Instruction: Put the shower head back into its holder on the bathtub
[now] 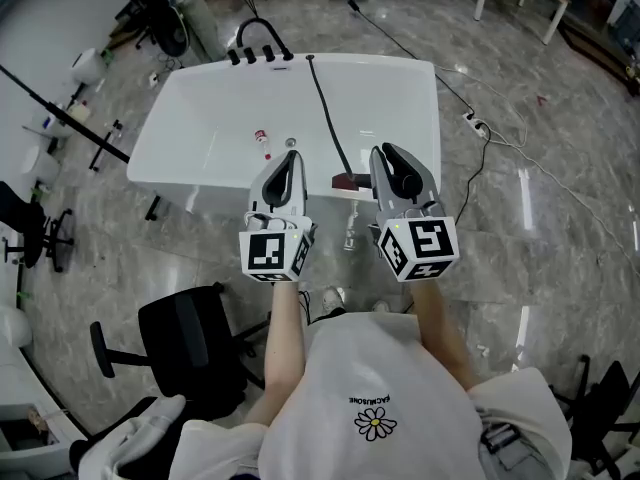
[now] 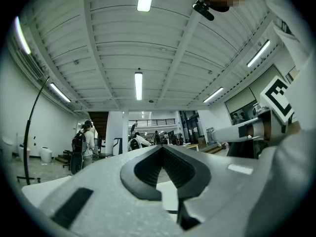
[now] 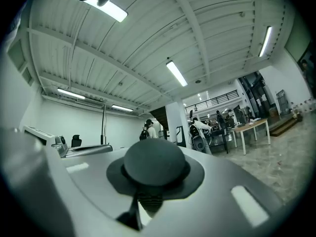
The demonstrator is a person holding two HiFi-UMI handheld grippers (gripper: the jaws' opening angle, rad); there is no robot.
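The white bathtub (image 1: 200, 78) lies below me in the head view, with black tap fittings (image 1: 262, 53) on its far rim. A black hose (image 1: 325, 108) runs from there across the tub to the dark shower head (image 1: 350, 181), which rests at the near rim. My left gripper (image 1: 291, 155) hovers above the near rim, left of the shower head, shut and empty (image 2: 163, 149). My right gripper (image 1: 385, 152) hovers just right of the shower head, which is not at its tips. In the right gripper view a dark rounded shape (image 3: 155, 164) covers the jaws, so their gap is hidden.
A small bottle (image 1: 263, 140) lies on the tub floor near the drain (image 1: 291, 143). A black office chair (image 1: 185, 343) stands at my left. A power strip (image 1: 475, 123) and cables cross the floor on the right. Stands (image 1: 70, 118) stand at left.
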